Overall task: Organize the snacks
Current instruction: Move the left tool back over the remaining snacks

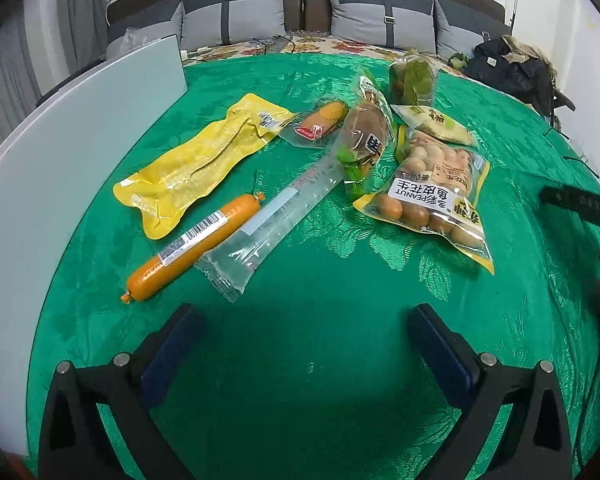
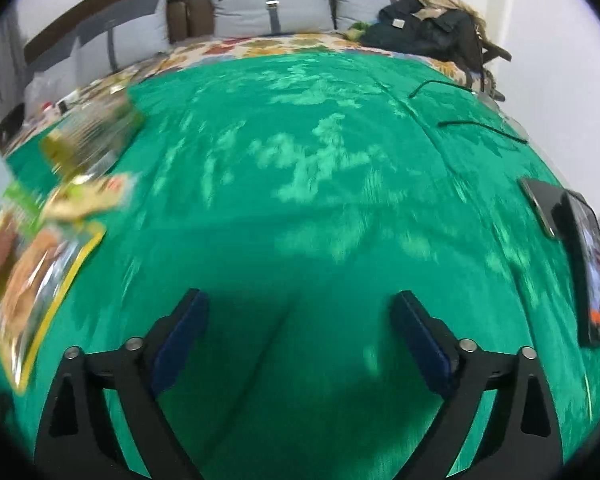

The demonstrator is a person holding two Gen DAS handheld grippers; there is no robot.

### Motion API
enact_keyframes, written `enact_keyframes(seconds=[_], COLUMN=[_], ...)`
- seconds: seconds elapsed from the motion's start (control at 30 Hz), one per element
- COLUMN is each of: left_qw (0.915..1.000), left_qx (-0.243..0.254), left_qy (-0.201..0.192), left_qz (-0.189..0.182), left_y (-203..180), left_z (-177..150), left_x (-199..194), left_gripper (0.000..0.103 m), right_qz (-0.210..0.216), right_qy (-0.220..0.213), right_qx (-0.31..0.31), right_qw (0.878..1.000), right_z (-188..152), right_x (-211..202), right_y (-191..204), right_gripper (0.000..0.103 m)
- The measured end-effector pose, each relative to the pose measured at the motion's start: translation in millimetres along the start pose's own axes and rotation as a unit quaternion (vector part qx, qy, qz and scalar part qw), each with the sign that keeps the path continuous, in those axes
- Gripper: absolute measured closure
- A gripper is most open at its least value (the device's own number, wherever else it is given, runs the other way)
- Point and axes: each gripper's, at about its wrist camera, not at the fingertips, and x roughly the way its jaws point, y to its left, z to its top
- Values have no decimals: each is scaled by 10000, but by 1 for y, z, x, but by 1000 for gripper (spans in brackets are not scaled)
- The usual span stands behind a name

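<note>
Both sets of tongs are spread wide and grasp nothing. The left gripper (image 1: 306, 336) hangs over bare green cloth (image 1: 320, 380), and the snacks lie ahead of it in a loose spread; the right gripper (image 2: 300, 320) faces an empty stretch of the same cloth, with the snack pile smeared by blur at its far left edge.

Nearest the left tongs are two long things. The orange sausage (image 1: 192, 246) lies ahead and to the left, its long axis running diagonally — near end low and left, far end up and to the right. Just beside it, nearly parallel, lies the clear plastic sleeve (image 1: 268, 220), whose crimped near end comes closest to the jaws. Beyond them sit the yellow pouch (image 1: 196, 164), a short wrapped sausage (image 1: 320, 122), a brown-and-green packet (image 1: 364, 140), the peanut bag (image 1: 432, 196), a pale packet (image 1: 436, 124) behind it and a green packet (image 1: 412, 78) farthest back.

The left hand looks the better placed for either long piece (the right would have to swing well left). Since both lie slantwise across the gap of the jaws, I judge the tongs need a twist so the fingers close across the narrow width, not along the length. A white board (image 1: 72, 152) stands at the left; a phone (image 2: 596, 264) lies at the right.
</note>
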Motion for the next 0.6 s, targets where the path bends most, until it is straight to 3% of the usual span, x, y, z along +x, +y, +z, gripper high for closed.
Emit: enact_keyframes(seconds=[0.6], left_qw=[10000], left_qx=[-2], left_qy=[-3], left_qz=[3], left_y=[0], left_z=[0], left_x=[0], left_gripper=[0], right_qz=[22], right_qy=[-9], right_qx=[16], right_qw=[10000], right_z=[0], right_x=[-1], right_y=[-1], right_gripper=[4])
